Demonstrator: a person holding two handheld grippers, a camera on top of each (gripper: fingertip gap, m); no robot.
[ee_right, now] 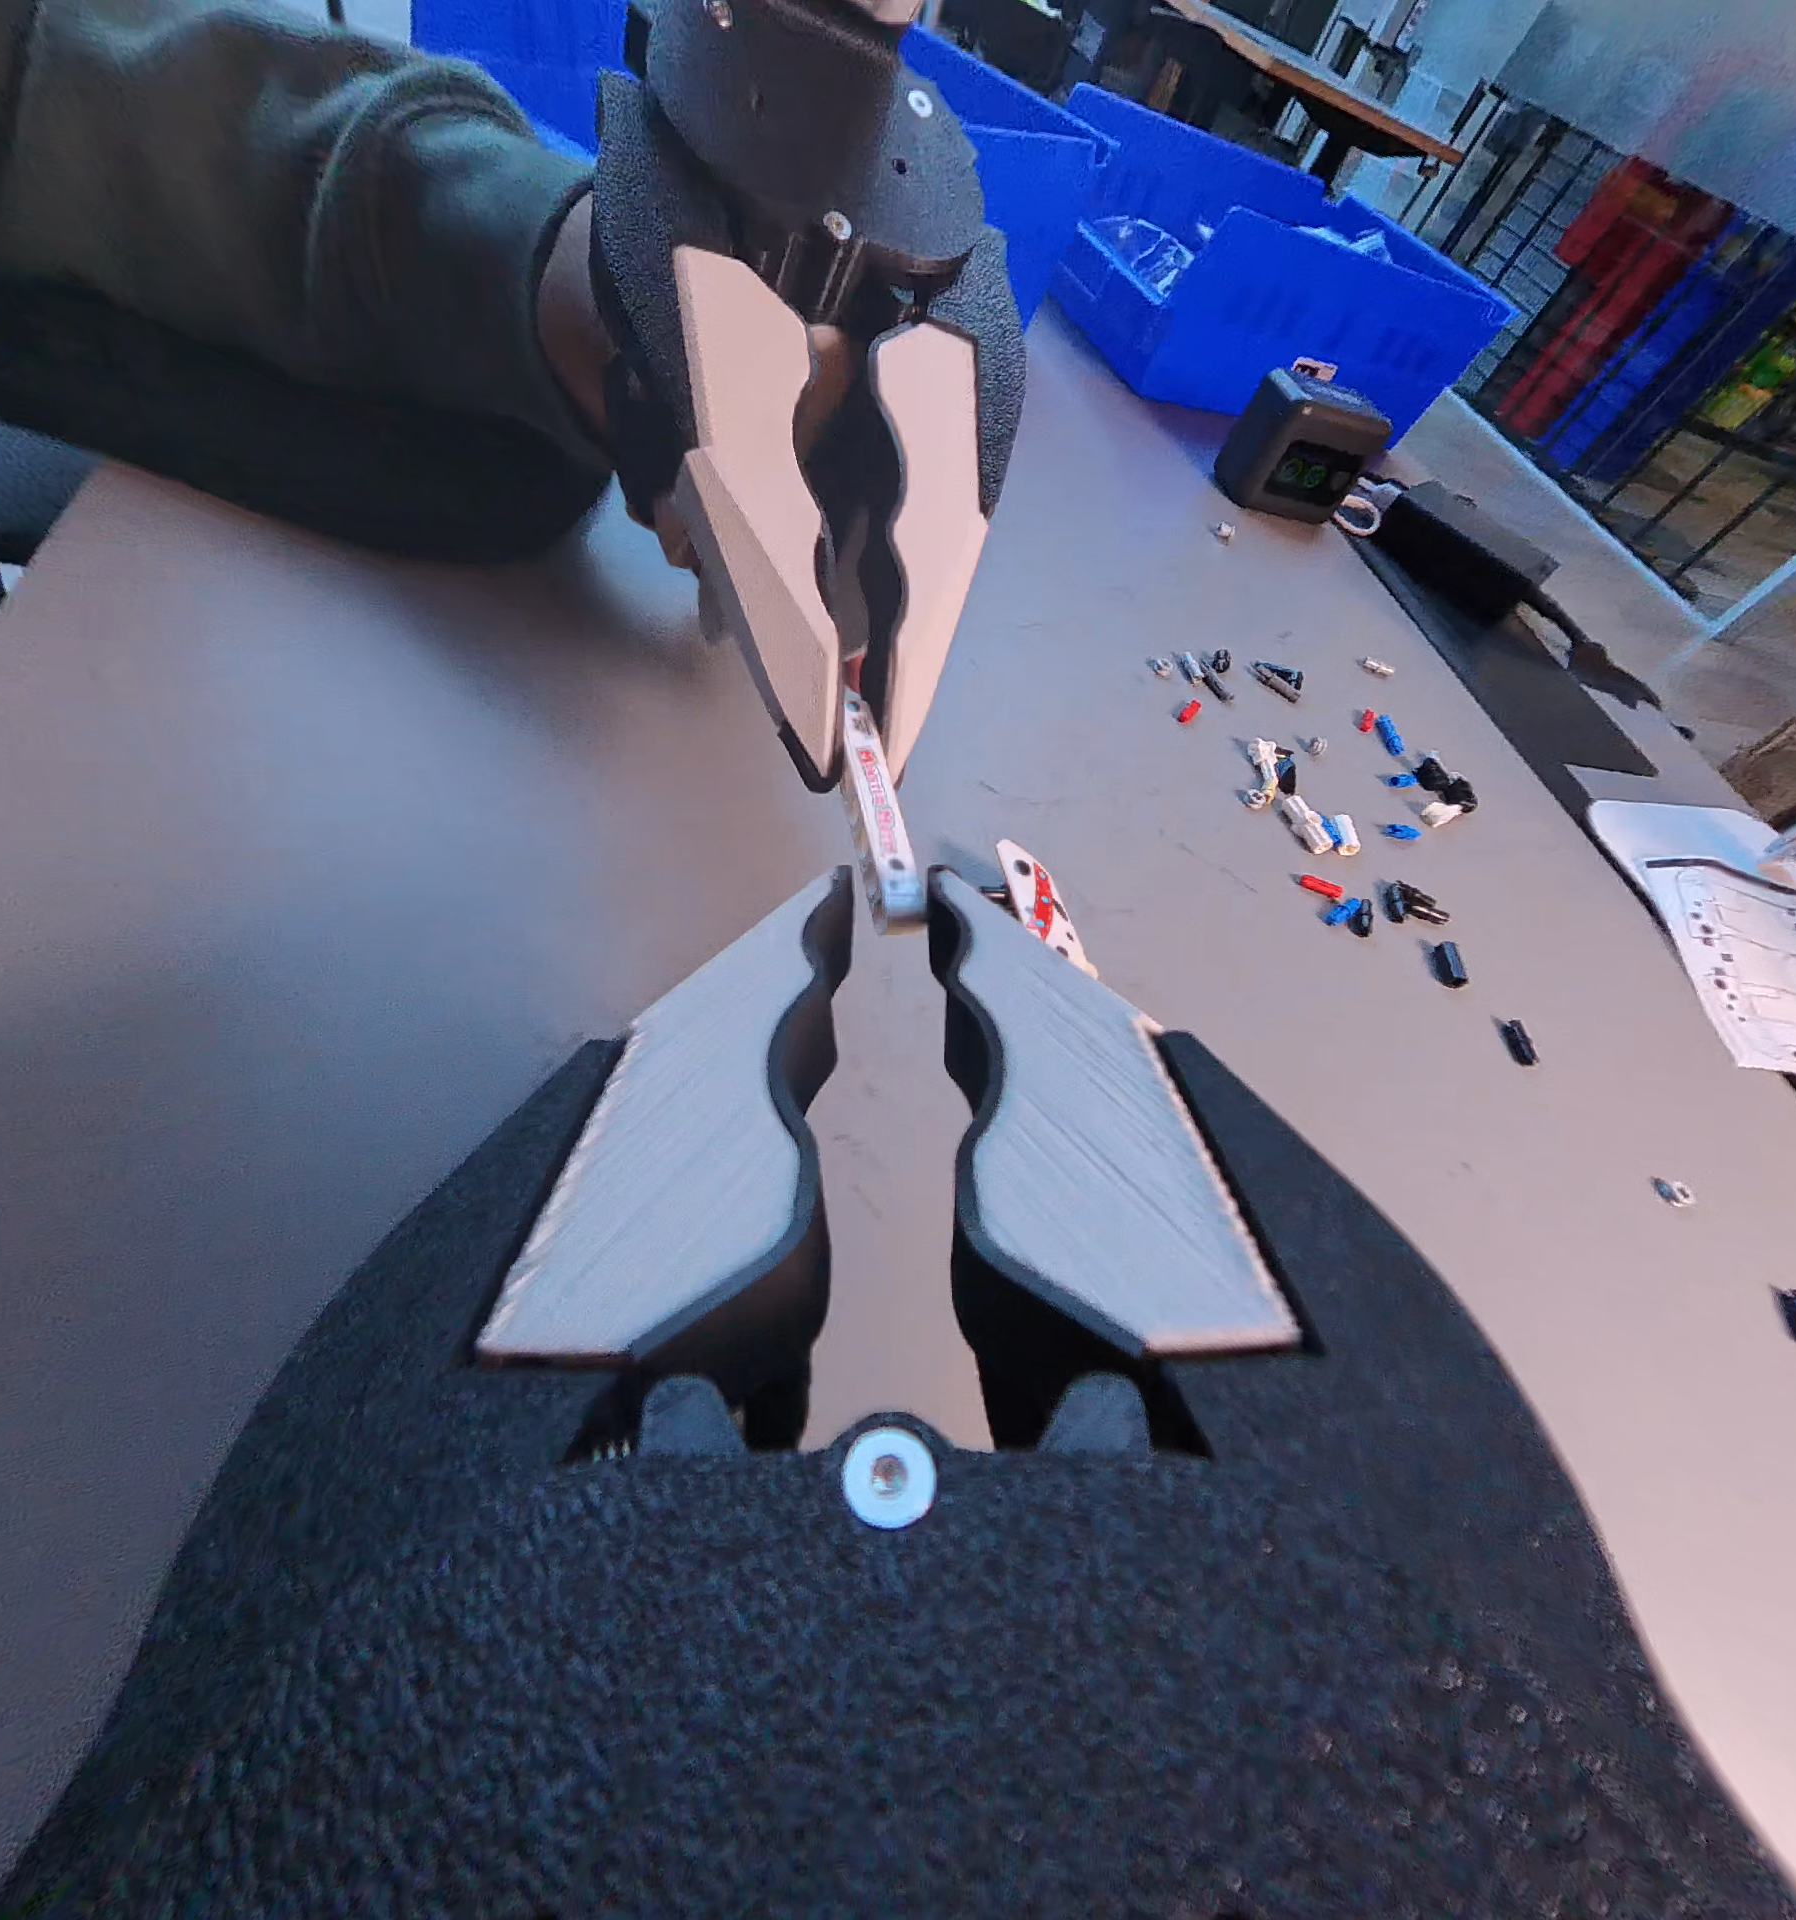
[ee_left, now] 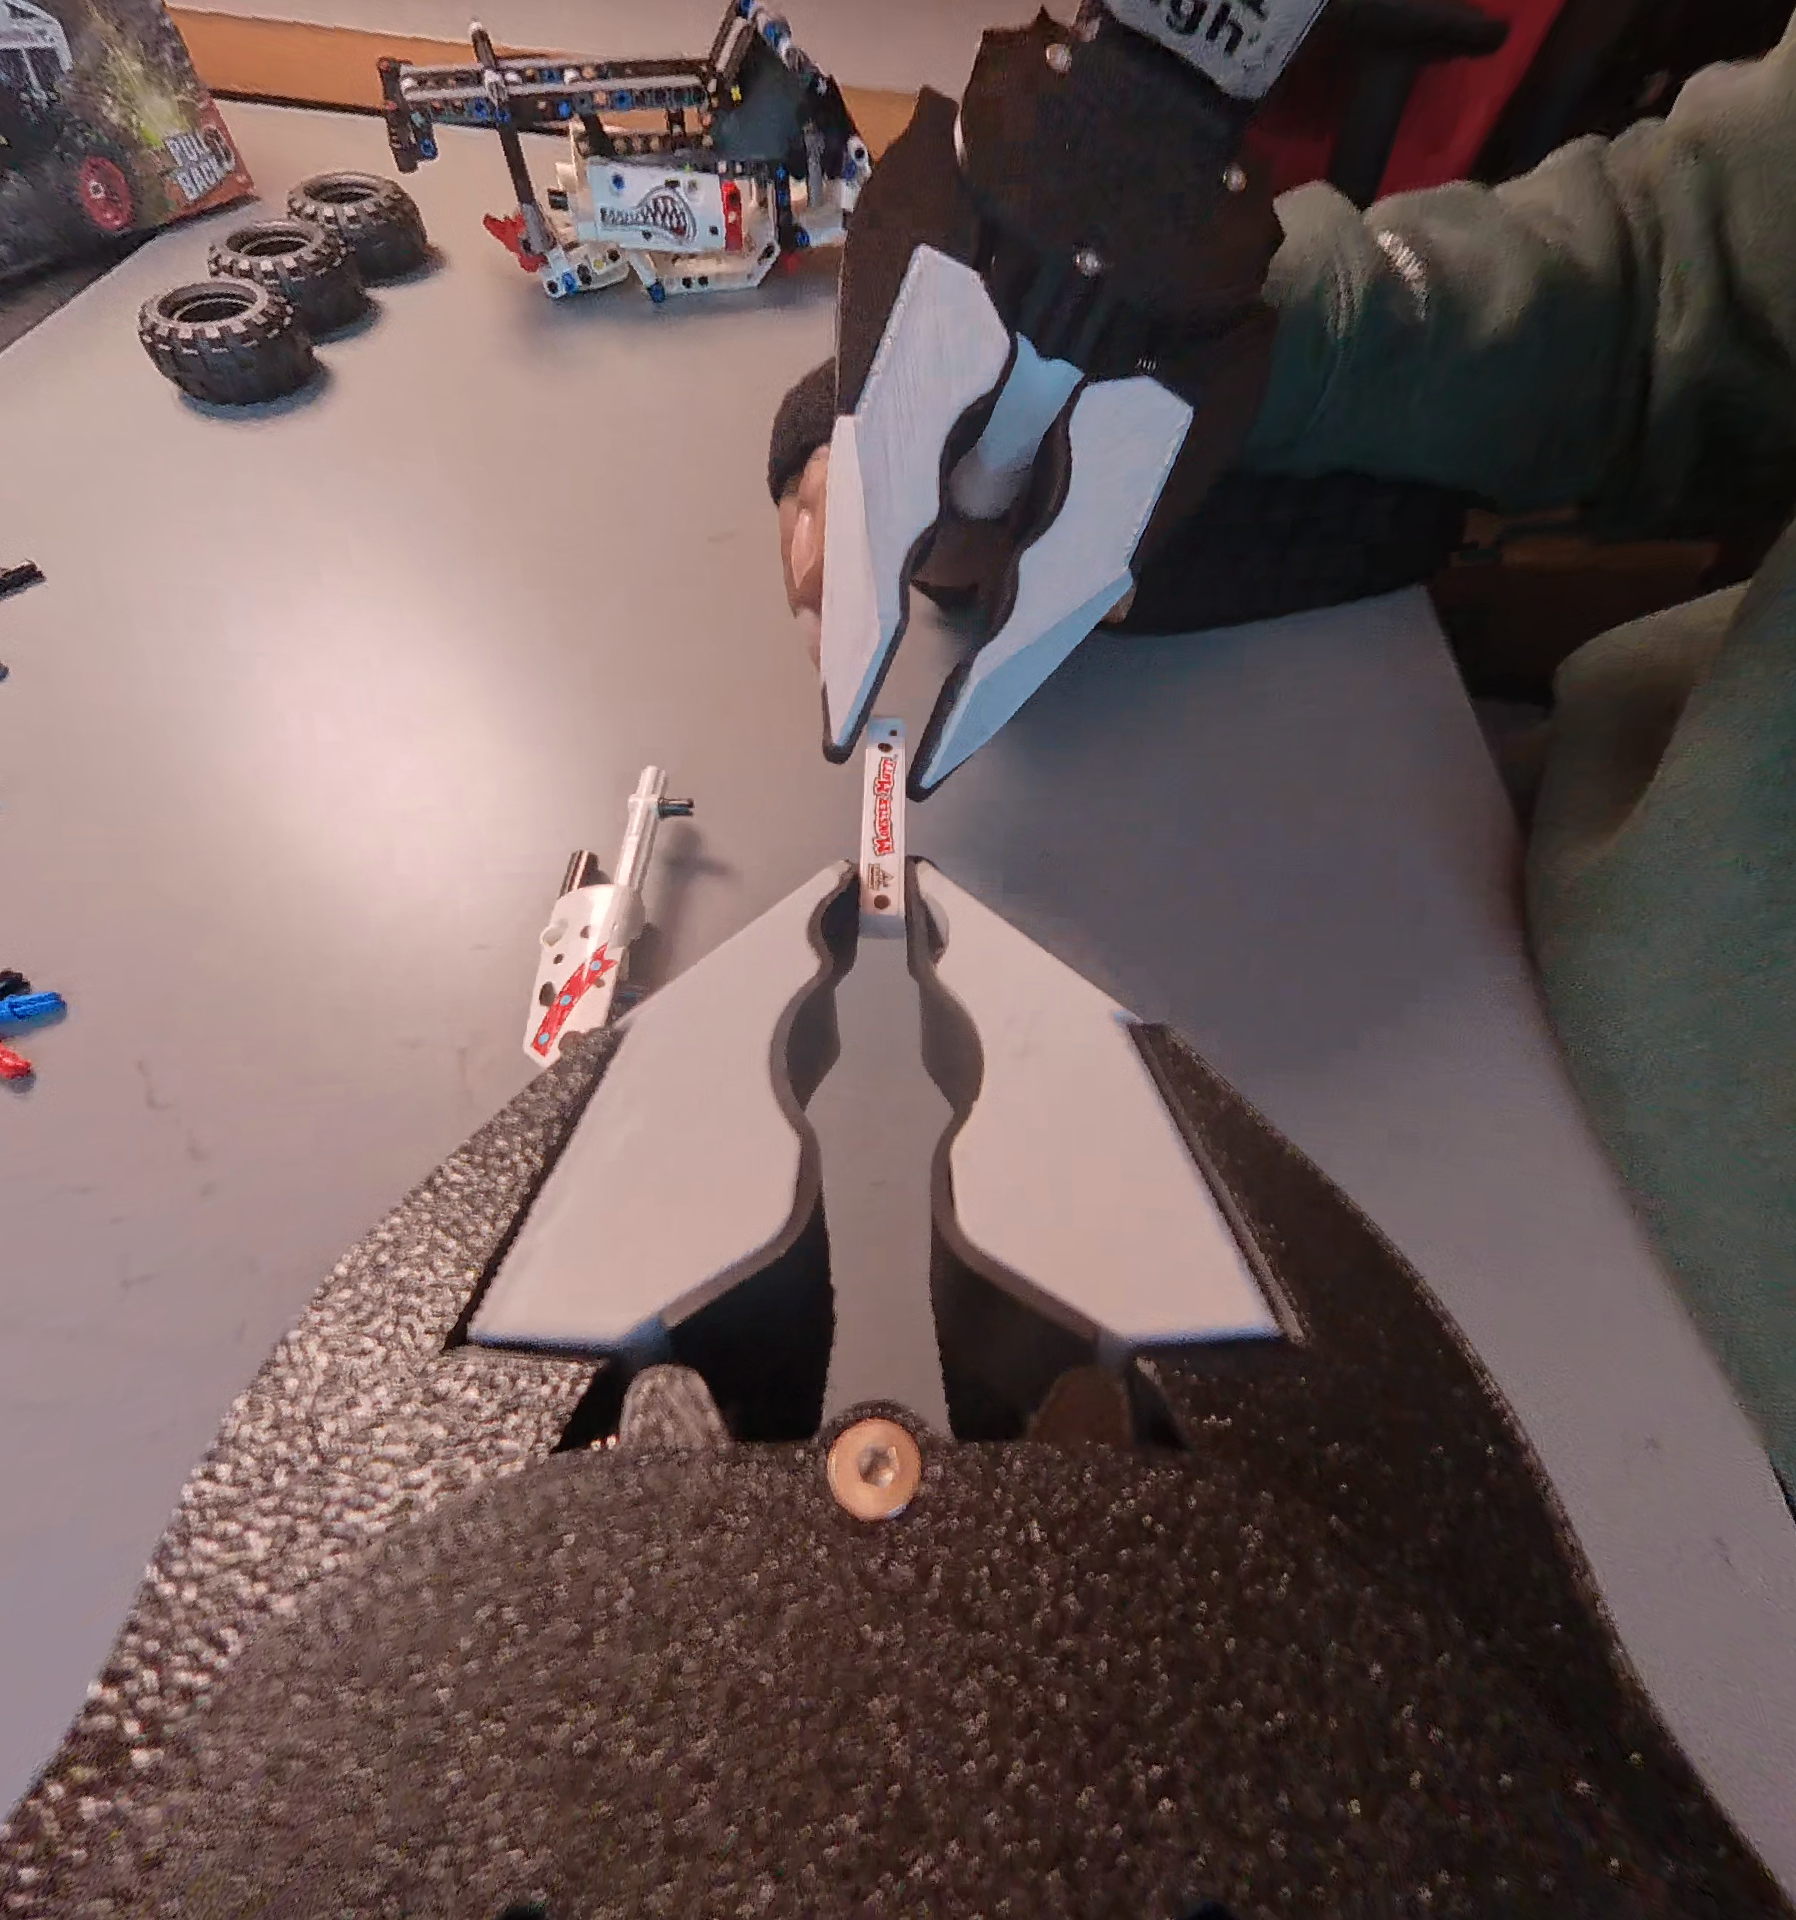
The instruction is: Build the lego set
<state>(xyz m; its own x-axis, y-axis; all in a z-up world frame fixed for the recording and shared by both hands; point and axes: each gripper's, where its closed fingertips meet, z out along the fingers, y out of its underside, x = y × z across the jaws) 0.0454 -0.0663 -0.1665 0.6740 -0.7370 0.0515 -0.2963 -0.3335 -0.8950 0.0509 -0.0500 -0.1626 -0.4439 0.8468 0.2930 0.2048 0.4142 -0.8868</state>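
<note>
Two hand-held grippers on one little white beam (ee_left: 882, 831) with a red sticker: left hand-held gripper (ee_left: 881, 894) pinches its near end, right hand-held gripper (ee_left: 878, 764) looks clamped on the far end, holding it just above the grey worktop (ee_left: 354, 644). Half-built truck (ee_left: 655, 197) and three tyres (ee_left: 281, 281) sit further back, well apart.

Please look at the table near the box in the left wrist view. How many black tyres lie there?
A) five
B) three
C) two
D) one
B: three black tyres sit side by side in a row on the grey table, between the box and the partly built model.
</note>
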